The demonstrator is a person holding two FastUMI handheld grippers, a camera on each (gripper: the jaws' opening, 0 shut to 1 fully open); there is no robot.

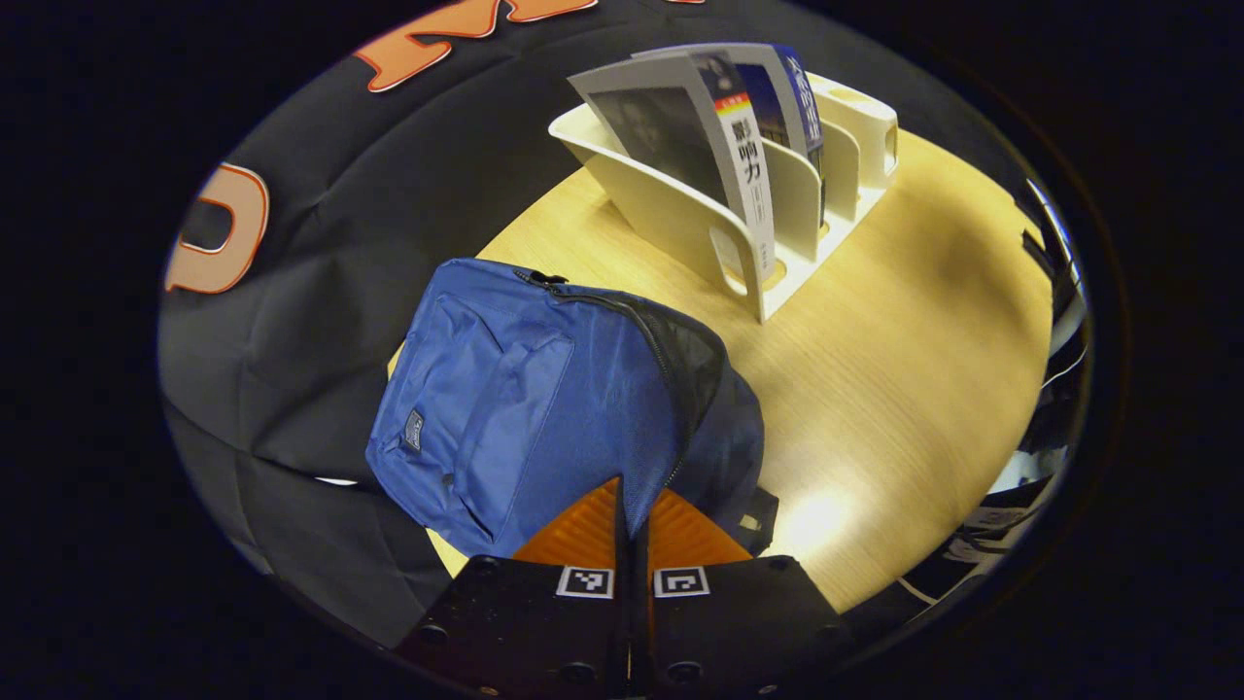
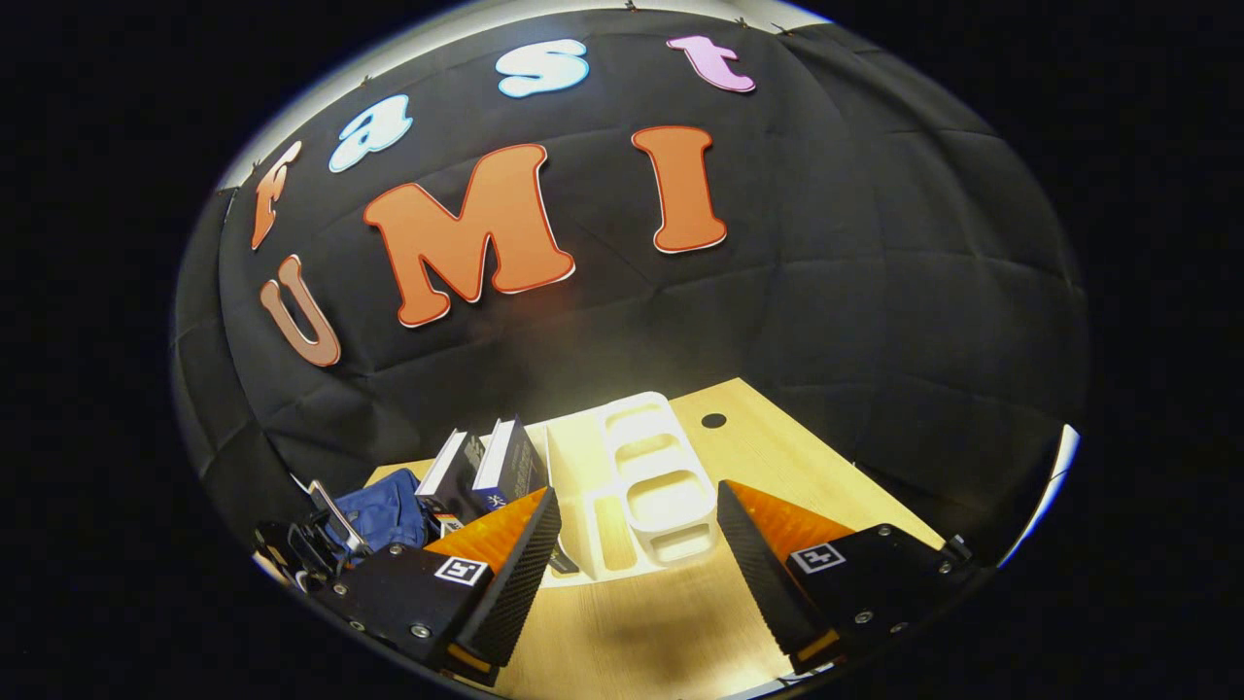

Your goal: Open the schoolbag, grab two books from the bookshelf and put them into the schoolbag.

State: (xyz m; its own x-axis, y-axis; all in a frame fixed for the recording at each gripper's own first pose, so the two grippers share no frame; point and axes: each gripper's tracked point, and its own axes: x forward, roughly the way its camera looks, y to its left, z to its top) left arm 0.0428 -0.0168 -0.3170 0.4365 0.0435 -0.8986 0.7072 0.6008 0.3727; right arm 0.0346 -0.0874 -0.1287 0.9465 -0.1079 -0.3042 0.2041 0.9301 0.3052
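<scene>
A blue schoolbag (image 1: pixel 525 389) lies on the wooden table (image 1: pixel 894 369), its zipper partly undone and dark lining showing along the gap. My left gripper (image 1: pixel 632 498) is shut on a fold of the bag's fabric by that opening. Behind the bag stands a white bookshelf rack (image 1: pixel 680 219) holding two upright books: a grey-covered one (image 1: pixel 680 126) and a blue one (image 1: pixel 792 92). My right gripper (image 2: pixel 637 574) hangs open above the table, facing the rack (image 2: pixel 646 476). In this view the two books (image 2: pixel 486 467) and the bag (image 2: pixel 389 510) are to its left.
The booth's black cloth wall (image 2: pixel 826 292) closes off the far side of the table. A small round hole (image 2: pixel 712 420) sits in the tabletop beyond the rack. Cables and clutter (image 1: pixel 1050 389) lie past the table's right edge.
</scene>
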